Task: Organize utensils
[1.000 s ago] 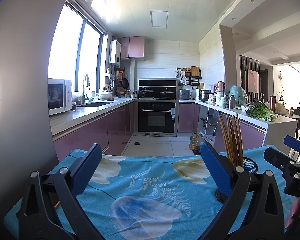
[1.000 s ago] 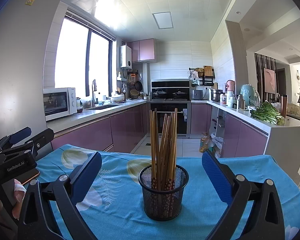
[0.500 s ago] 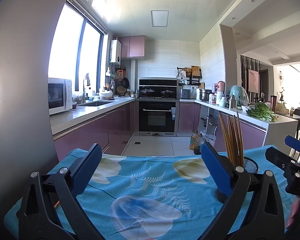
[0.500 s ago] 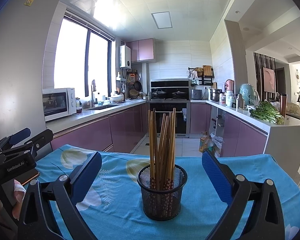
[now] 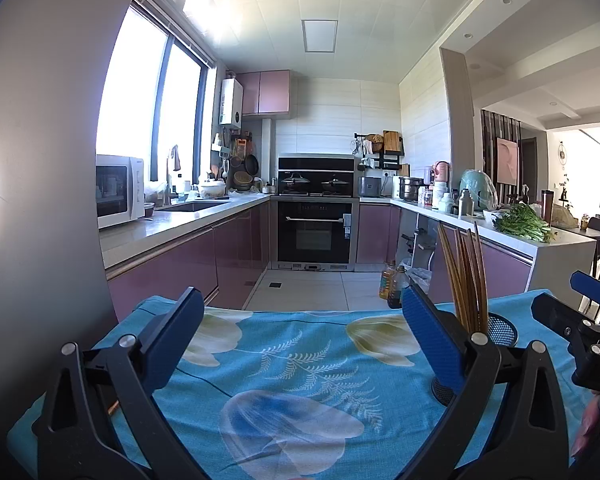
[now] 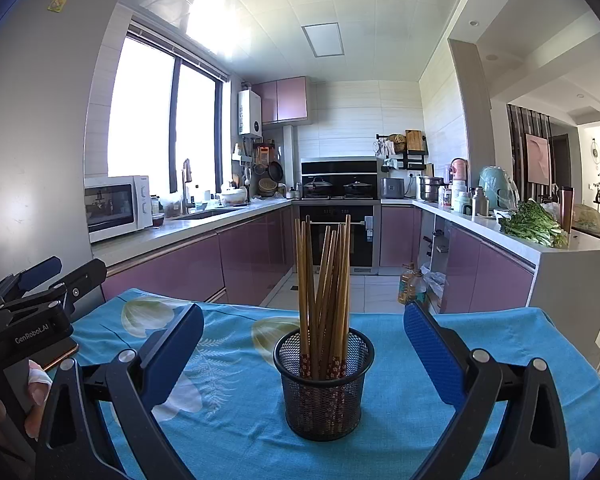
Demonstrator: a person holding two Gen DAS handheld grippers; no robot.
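From my left wrist cam, the mesh holder [image 5: 502, 330] is mostly hiding behind the left tool [image 5: 300, 344]'s right finger, so I'm only seeing its rim and the chopsticks [image 5: 466, 276] sticking up. The right tool [image 5: 592, 320] is getting cut off at the frame edge there. Barely anything is changing from a second ago; the holder is just drifting a touch lower in the right view. Both tools are hanging wide open, gripping nothing. The holder is sitting mid-surface on the blue floral cloth [image 6: 500, 332], chopsticks upright inside. I'm reading "GenRobot.AI" on the left tool's body.
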